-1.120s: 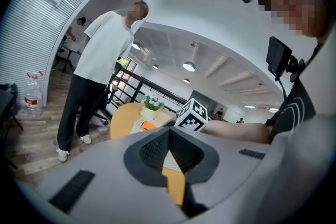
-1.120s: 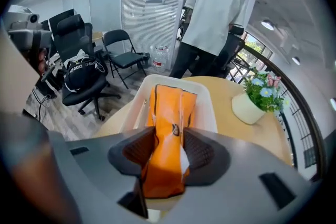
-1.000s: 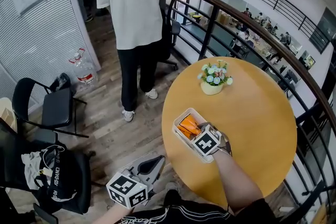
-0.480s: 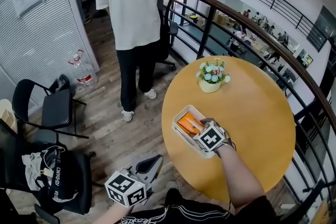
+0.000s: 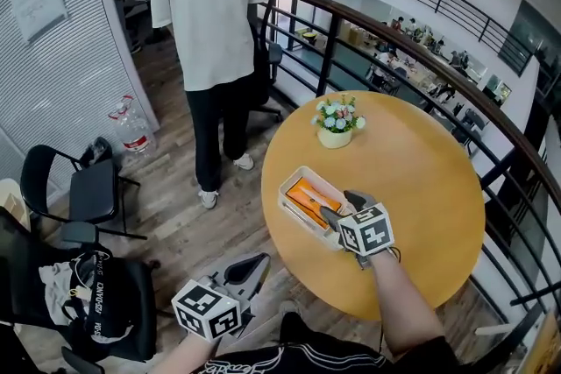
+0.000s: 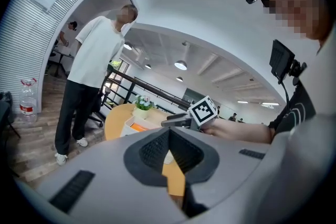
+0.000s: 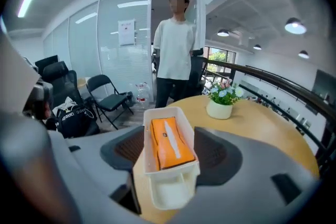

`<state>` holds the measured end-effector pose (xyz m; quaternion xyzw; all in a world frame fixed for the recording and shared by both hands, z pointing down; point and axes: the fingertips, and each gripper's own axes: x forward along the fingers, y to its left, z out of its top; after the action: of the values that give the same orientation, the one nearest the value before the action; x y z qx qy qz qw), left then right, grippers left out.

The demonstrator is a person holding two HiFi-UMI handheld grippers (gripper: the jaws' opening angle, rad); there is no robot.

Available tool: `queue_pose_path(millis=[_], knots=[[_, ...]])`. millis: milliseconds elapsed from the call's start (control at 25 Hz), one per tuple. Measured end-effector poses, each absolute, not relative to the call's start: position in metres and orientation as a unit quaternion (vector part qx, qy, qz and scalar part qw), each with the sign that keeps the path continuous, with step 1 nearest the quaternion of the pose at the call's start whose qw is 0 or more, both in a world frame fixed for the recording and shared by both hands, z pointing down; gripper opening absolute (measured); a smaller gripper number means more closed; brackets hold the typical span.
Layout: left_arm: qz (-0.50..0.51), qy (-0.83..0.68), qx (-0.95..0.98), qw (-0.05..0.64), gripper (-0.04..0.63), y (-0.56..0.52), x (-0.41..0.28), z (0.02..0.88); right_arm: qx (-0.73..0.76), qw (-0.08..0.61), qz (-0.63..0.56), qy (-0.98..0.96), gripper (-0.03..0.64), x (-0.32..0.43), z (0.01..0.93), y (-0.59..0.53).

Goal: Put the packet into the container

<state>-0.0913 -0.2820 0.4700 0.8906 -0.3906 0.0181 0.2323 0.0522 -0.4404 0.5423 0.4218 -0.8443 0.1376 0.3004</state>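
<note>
An orange packet (image 5: pixel 312 195) lies flat inside the white rectangular container (image 5: pixel 294 186) near the left edge of the round wooden table (image 5: pixel 429 179). My right gripper (image 5: pixel 342 206) hovers at the container's near end. Its jaws are opening and touch nothing. In the right gripper view the container (image 7: pixel 170 189) and the packet (image 7: pixel 169 142) sit between the wide-apart fingers (image 7: pixel 128 149). My left gripper (image 5: pixel 248 273) hangs low off the table's left side with its jaws together and empty. The left gripper view shows the right gripper (image 6: pixel 181 120) beside the container (image 6: pixel 131 126).
A small pot of flowers (image 5: pixel 335 120) stands at the table's far side. A person in a white shirt (image 5: pixel 206 31) stands beyond the table. A black railing (image 5: pixel 421 57) curves round the table's right. Black chairs (image 5: pixel 83 188) and a water bottle (image 5: pixel 131 131) are at left.
My right gripper has drawn back from over the container toward me and its jaws have spread. The packet stays in the container. The left gripper has barely moved.
</note>
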Motion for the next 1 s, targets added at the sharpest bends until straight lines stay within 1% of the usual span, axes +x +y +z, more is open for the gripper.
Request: queue_pose_path(millis=[120,160,280,360,400,440,600,760,1000], knots=[[0.015,-0.377,0.899,0.223,0.006,-0.274,-0.085,0.459,0.408,0.254,0.145,-0.865,0.304,0.05,0.517,-0.407],[0.017,-0.373,0.902,0.216,0.006,-0.271,-0.083,0.455,0.402,0.232,0.151,-0.873,0.292,0.048,0.508,-0.395],[0.026,-0.356,0.914,0.194,0.006,-0.26,-0.077,0.445,0.389,0.155,0.165,-0.893,0.223,0.042,0.476,-0.354],[0.028,-0.343,0.921,0.184,0.006,-0.252,-0.071,0.439,0.392,0.117,0.158,-0.899,0.146,0.043,0.455,-0.328],[0.029,-0.337,0.924,0.18,0.006,-0.247,-0.069,0.436,0.396,0.101,0.151,-0.9,0.115,0.045,0.446,-0.315],[0.029,-0.331,0.926,0.177,0.006,-0.242,-0.066,0.434,0.401,0.089,0.142,-0.901,0.104,0.047,0.439,-0.302],[0.029,-0.303,0.937,0.169,0.006,-0.219,-0.056,0.428,0.416,0.061,0.104,-0.901,0.009,0.05,0.424,-0.255],[0.031,-0.284,0.944,0.163,0.006,-0.2,-0.049,0.424,0.405,0.027,0.101,-0.908,0.005,0.043,0.418,-0.223],[0.033,-0.282,0.946,0.154,0.006,-0.184,-0.054,0.421,0.391,0.013,0.097,-0.915,0.005,0.03,0.421,-0.193]])
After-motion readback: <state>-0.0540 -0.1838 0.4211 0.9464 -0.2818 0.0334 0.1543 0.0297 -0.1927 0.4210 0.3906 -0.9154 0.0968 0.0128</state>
